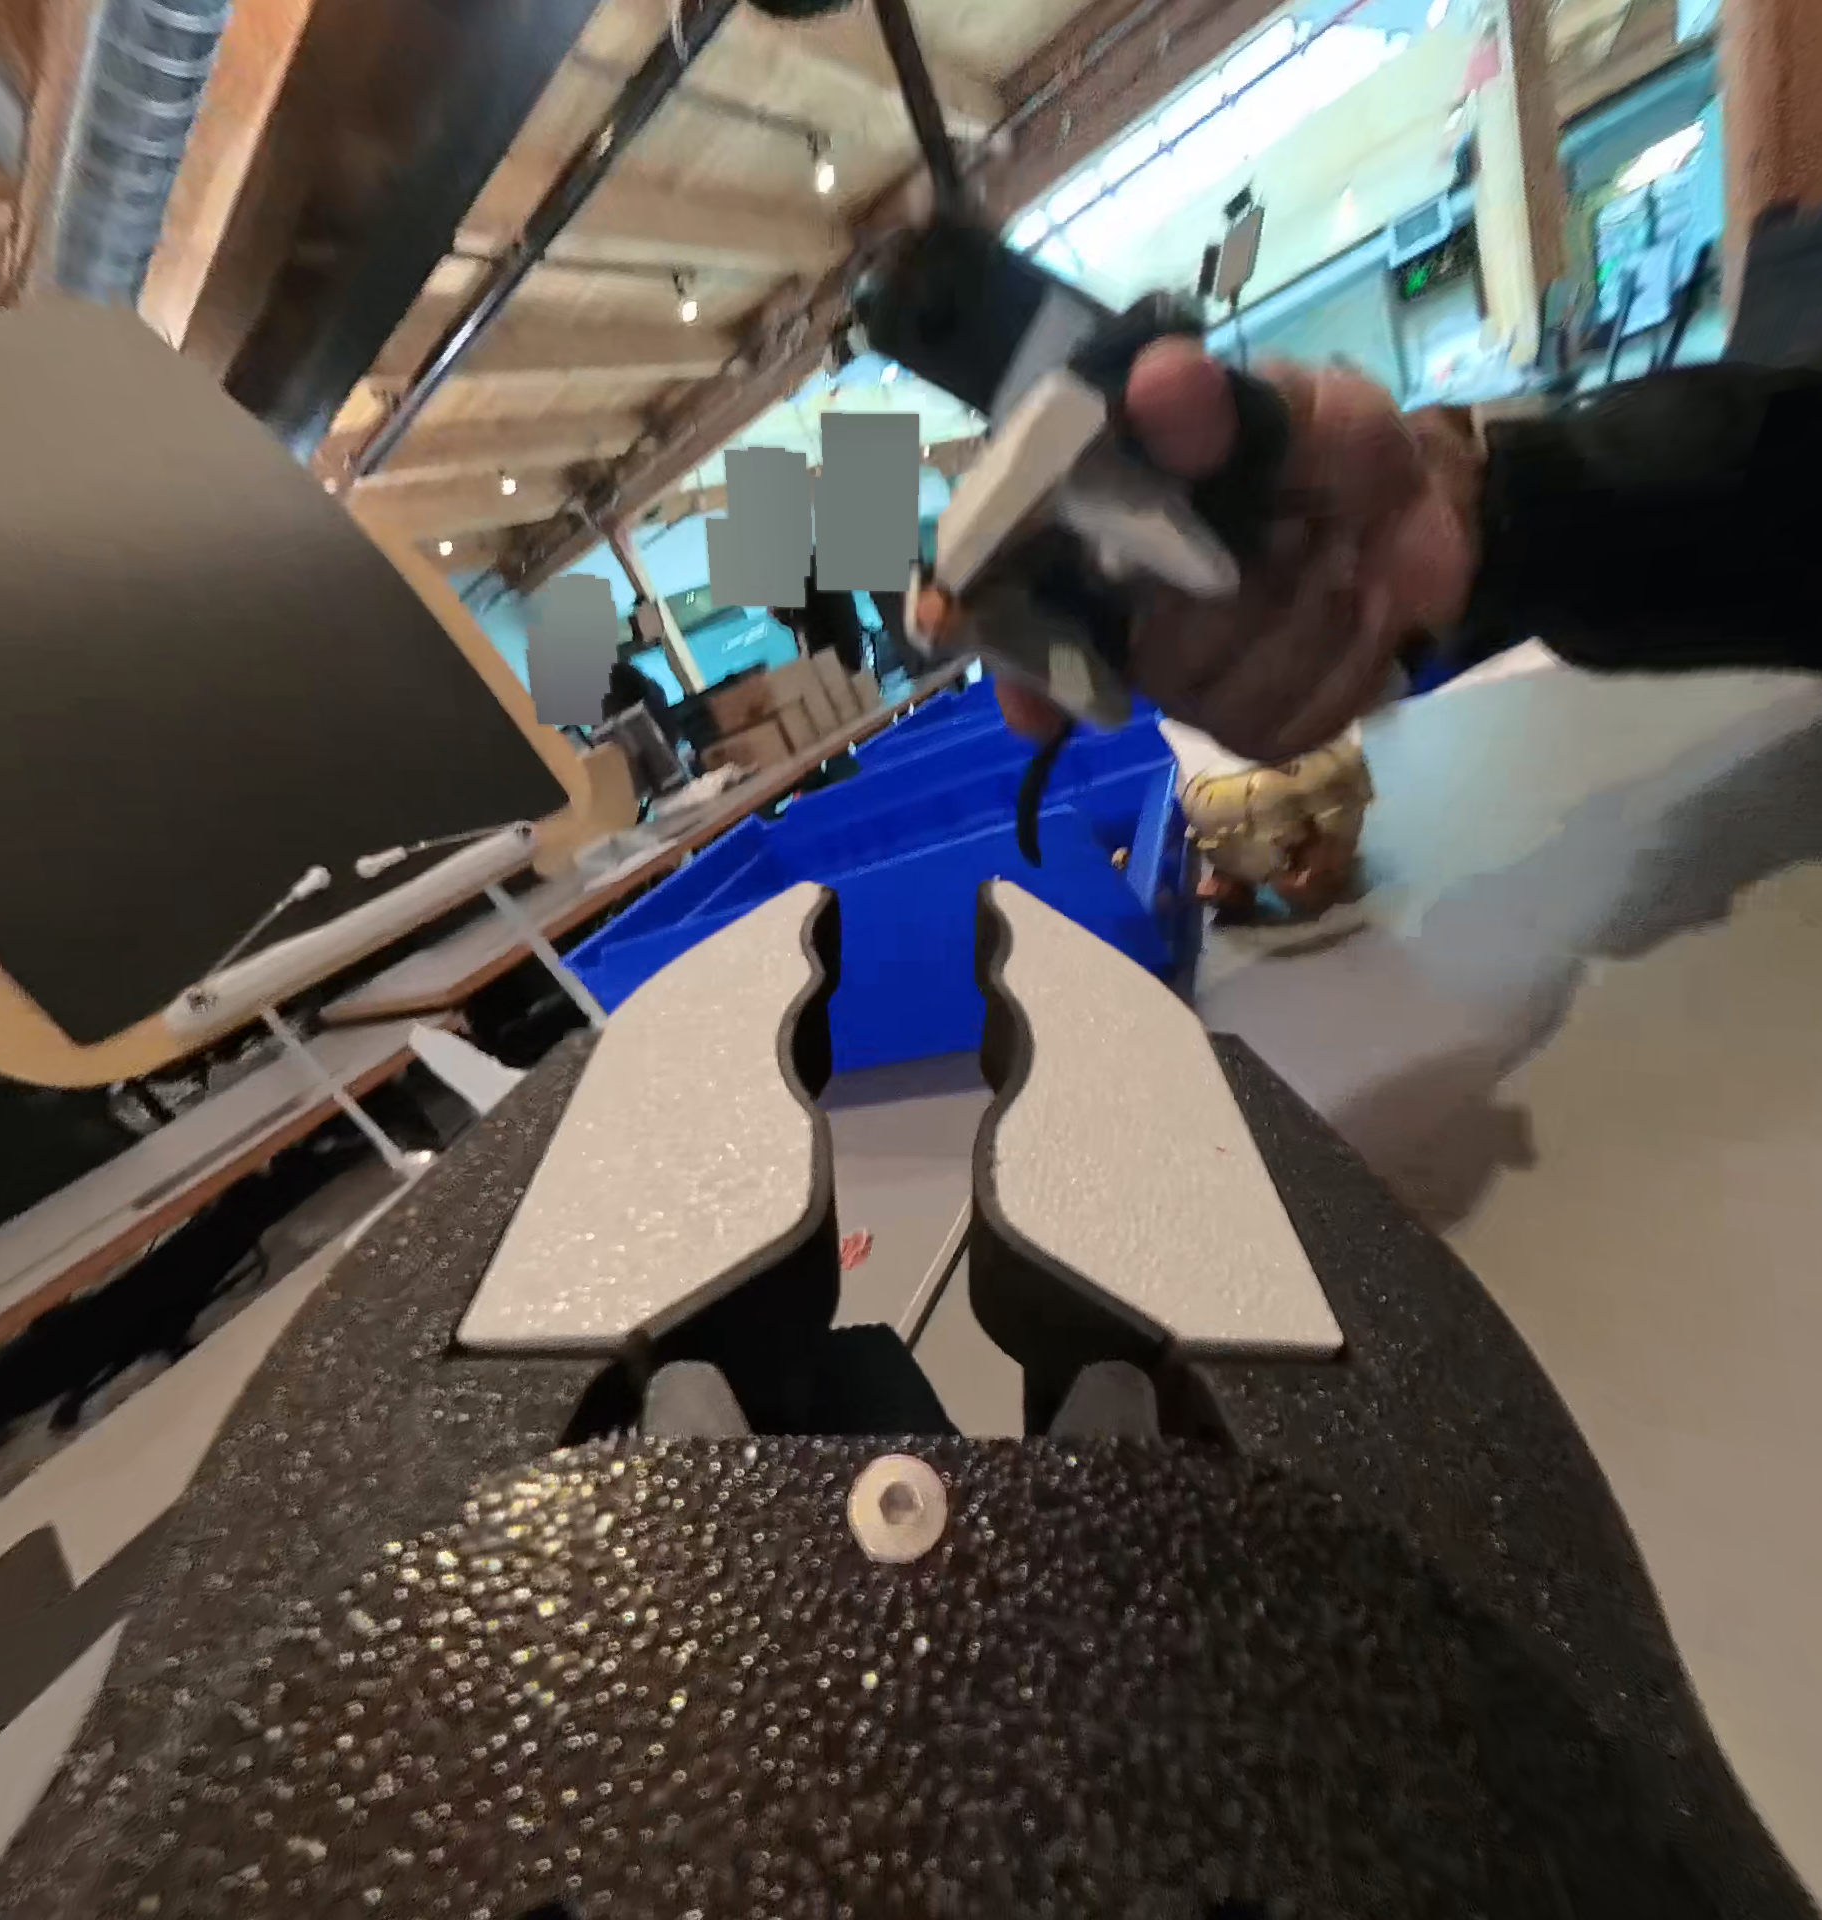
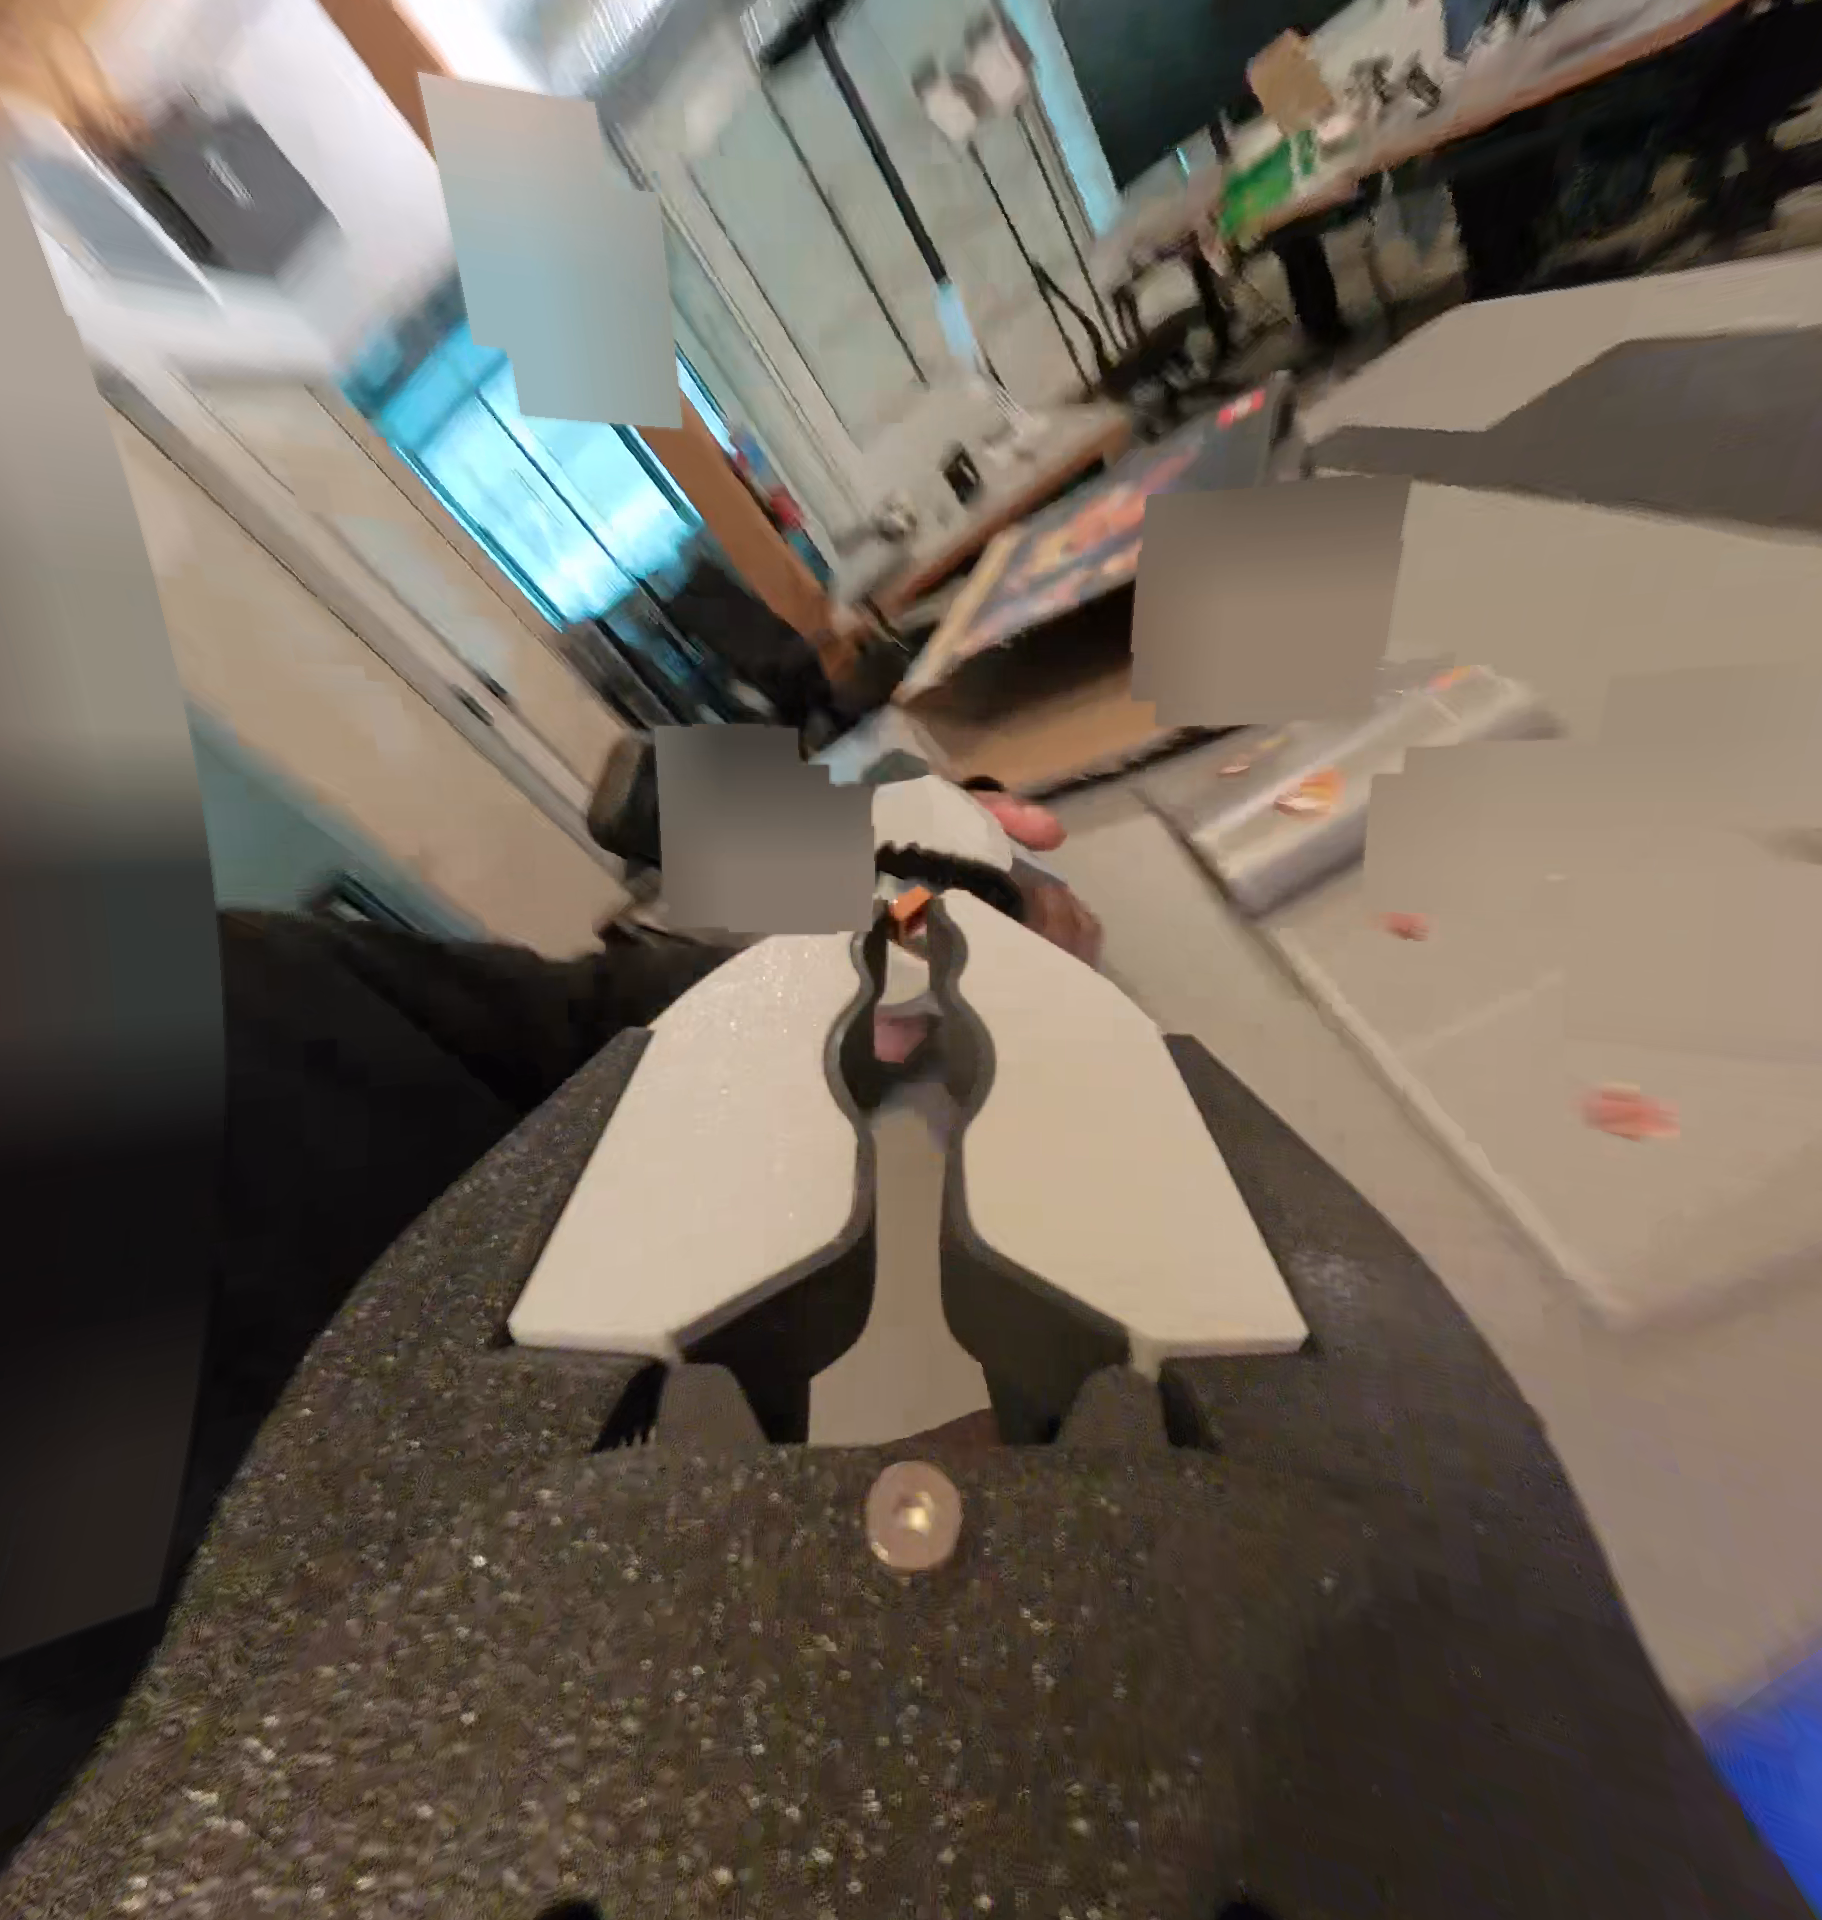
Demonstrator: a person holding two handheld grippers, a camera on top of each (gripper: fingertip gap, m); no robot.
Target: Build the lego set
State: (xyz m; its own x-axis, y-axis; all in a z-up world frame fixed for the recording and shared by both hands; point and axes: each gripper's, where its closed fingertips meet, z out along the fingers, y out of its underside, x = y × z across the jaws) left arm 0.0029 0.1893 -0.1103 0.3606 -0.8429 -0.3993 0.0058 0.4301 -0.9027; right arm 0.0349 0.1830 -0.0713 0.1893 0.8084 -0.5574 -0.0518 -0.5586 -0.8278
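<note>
Left gripper point(image 1: 907, 904) open and bare over a blue bin point(image 1: 917, 831); right gripper point(image 2: 902, 951) nearly closed, contents of its tips unclear.

The blue bin stands on the grey table point(image 1: 1613, 1143), directly ahead of the left fingers point(image 1: 720, 1039); its ribbed interior shows little beyond a small pale speck near the right wall. A crumpled tan and gold object point(image 1: 1281, 810) lies just beside the bin's right wall. A hand point(image 1: 1333, 561) holds the right gripper above the bin. Between the narrow right tips a small orange piece point(image 2: 907, 920) shows; whether it is gripped cannot be told. Motion blur makes no writing legible.
</note>
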